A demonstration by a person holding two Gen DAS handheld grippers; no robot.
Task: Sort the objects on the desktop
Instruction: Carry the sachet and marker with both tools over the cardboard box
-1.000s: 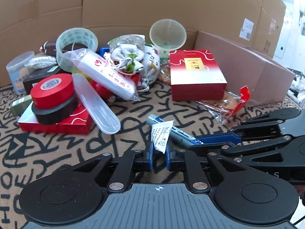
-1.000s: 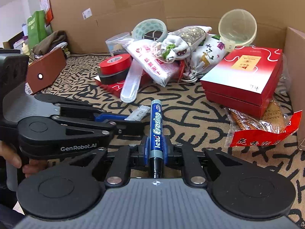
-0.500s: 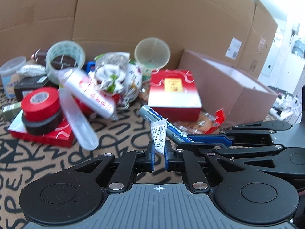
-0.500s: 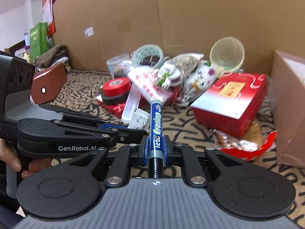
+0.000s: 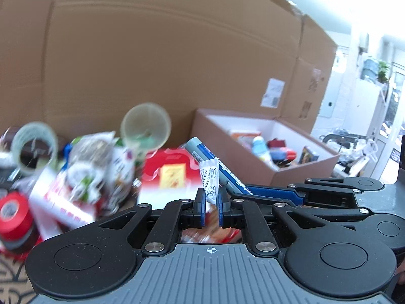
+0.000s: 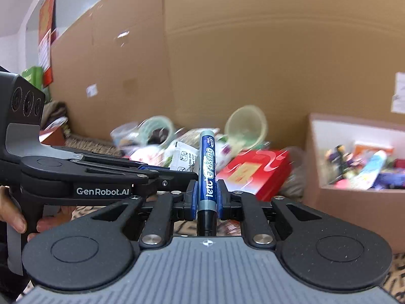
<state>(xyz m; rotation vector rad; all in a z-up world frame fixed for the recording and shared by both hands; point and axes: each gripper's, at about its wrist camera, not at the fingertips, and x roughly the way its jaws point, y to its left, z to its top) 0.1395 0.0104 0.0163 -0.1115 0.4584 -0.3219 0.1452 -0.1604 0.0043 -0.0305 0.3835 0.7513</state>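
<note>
Holding a white sachet [image 5: 209, 180] pinched in my left gripper [image 5: 210, 209] and a blue marker [image 6: 207, 169] clamped in my right gripper [image 6: 206, 200], I judge this sort only partly done: the open cardboard box [image 5: 255, 174] to the right already has several items inside, but a jumbled pile beside it, red box [image 6: 255, 171], red tape roll [image 5: 15, 214] and more, waits on the table

1. A tall cardboard wall [image 5: 157, 58] of flattened boxes fills the background.
2. A white wall [image 6: 15, 22] at far left carries a red poster [image 6: 45, 12].
3. The table [image 5: 12, 276] has a tan covering with black scribbles.
4. Bright daylight enters at far right, near a potted plant [image 5: 382, 69] on a white cabinet [image 5: 367, 106].
</note>
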